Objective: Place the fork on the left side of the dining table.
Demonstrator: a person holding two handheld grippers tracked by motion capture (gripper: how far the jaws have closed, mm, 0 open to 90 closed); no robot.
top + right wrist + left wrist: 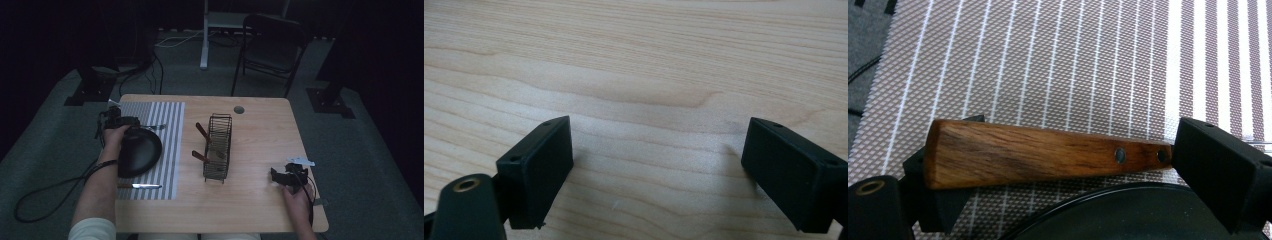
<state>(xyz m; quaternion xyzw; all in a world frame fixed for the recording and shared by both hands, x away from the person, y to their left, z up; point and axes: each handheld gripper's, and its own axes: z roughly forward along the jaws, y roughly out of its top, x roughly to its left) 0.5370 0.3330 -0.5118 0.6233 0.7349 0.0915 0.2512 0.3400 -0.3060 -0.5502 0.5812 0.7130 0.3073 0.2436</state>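
A wooden handle [1038,155] with two rivets lies flat on the striped placemat [1073,60], crossways between the jaws of my left gripper [1073,150]. The jaws stand wide and do not press it. In the high view this gripper [117,121] is at the mat's far left corner, and the utensil's metal end [156,126] points right. A black plate [142,150] sits just in front of it; its rim [1128,215] shows low in the left gripper view. My right gripper [659,145] rests open on bare wood, near the table's front right [287,176].
A wire rack [218,147] stands mid-table with two wooden-handled utensils [202,132] in it. A knife [141,186] lies on the mat's near edge. A white tag [302,161] lies by the right gripper. A folding chair [272,47] stands beyond the table.
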